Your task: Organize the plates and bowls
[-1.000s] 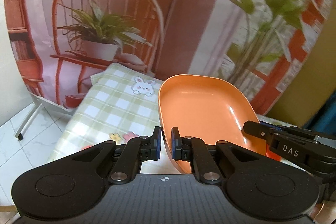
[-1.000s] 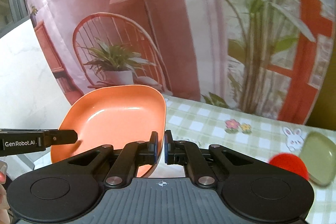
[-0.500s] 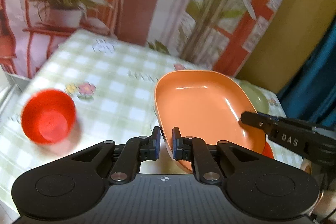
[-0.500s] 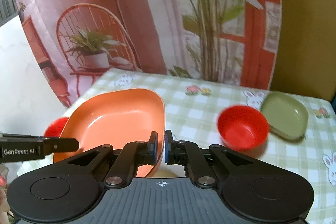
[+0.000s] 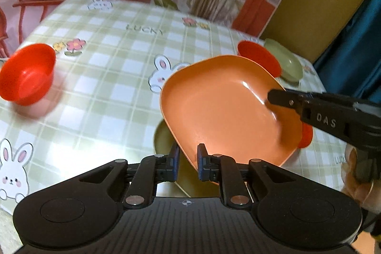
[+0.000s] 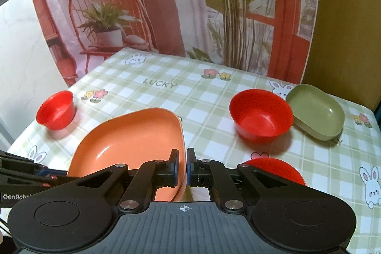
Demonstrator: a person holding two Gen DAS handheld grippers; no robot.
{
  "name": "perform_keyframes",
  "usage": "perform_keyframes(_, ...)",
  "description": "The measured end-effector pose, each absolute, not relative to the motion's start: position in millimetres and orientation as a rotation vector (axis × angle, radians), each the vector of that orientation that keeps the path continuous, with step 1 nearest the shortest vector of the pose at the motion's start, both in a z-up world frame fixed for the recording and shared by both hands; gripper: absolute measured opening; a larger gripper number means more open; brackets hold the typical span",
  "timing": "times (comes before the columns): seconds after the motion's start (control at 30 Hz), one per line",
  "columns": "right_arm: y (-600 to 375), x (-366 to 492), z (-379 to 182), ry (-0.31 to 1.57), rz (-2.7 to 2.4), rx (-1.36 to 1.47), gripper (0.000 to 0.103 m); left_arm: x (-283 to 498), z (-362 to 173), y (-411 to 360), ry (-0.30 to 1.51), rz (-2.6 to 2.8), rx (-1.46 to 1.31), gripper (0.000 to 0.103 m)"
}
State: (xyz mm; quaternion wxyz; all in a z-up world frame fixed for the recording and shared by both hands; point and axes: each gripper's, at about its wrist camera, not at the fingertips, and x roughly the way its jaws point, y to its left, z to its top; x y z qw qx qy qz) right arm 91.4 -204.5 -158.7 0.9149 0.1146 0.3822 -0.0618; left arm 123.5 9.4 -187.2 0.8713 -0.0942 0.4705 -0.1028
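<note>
Both grippers hold one orange plate (image 5: pixel 226 106) by opposite rims, above the checked table. My left gripper (image 5: pixel 187 164) is shut on its near rim. My right gripper (image 6: pixel 182 167) is shut on the other rim of the orange plate (image 6: pixel 133 142); its finger also shows in the left wrist view (image 5: pixel 293 100). A green plate (image 5: pixel 164 142) lies on the table under the orange one. A small red bowl (image 6: pixel 56 110) sits at the left, a larger red bowl (image 6: pixel 260 116) and a green dish (image 6: pixel 316 111) at the right, another red bowl (image 6: pixel 273 169) near my right gripper.
The table (image 6: pixel 190 97) has a green checked cloth with rabbits and flowers. A printed backdrop with a chair and plants (image 6: pixel 166 4) hangs behind it. The table's left edge drops to a white floor (image 6: pixel 16 39). A blue curtain (image 5: pixel 357 44) is at the right.
Both grippers have tipped down and lowered the orange plate toward the table. The table top, the bowls and the green plate below have come into view.
</note>
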Motion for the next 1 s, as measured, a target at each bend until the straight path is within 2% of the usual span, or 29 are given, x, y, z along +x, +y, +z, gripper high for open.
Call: perform_keyframes(1.0, -209, 105, -210, 0.878, -0.099, 0.226, 0.008, 125, -214, -13, 1.078, -0.199, -0.158, 0.022)
